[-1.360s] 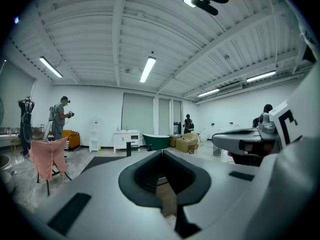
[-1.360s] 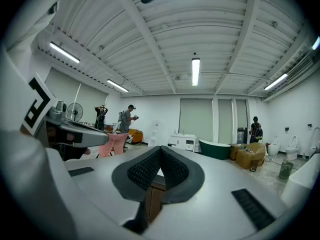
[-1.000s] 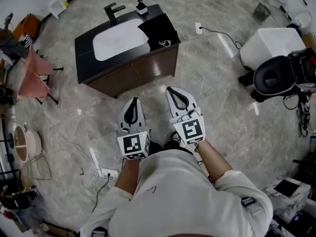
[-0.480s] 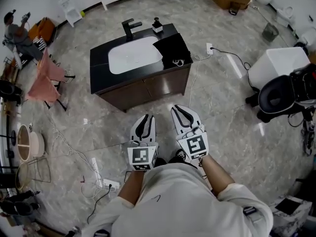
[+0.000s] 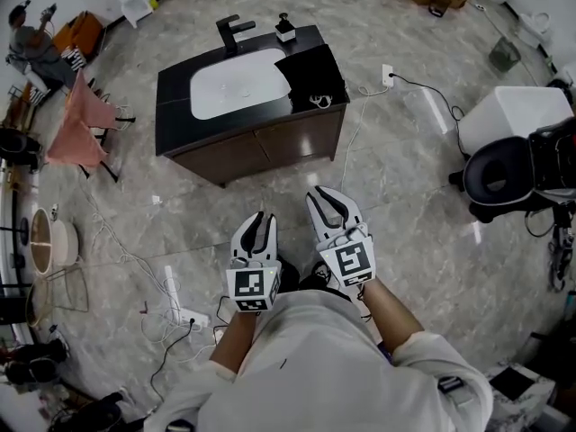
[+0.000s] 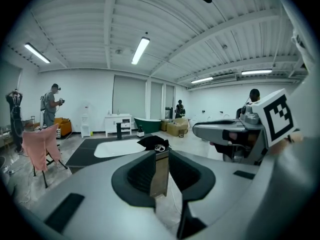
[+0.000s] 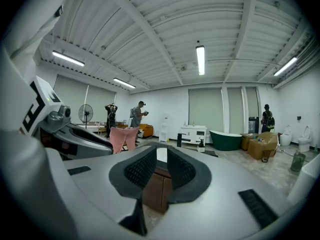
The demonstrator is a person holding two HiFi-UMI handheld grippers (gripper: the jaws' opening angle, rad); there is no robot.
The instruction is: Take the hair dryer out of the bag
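Two grippers are hanging side by side before the person, jaws opening slightly with nothing between them, the left gripper [image 5: 259, 225] gaping a little wider than the right gripper [image 5: 326, 203]. Walking closer first, then pinning the bag with one gripper while the other is reaching inside, is looking wisest. The black bag [image 5: 306, 68] is lying on the vanity [image 5: 270, 147] beside the sink [image 5: 238, 84], well ahead of both grippers; the hair dryer is not showing, presumably inside.

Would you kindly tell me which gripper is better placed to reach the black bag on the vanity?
Right, probably: the right gripper sits nearer the black bag than the left gripper, on its side of the vanity. Both are opening, fingers empty.
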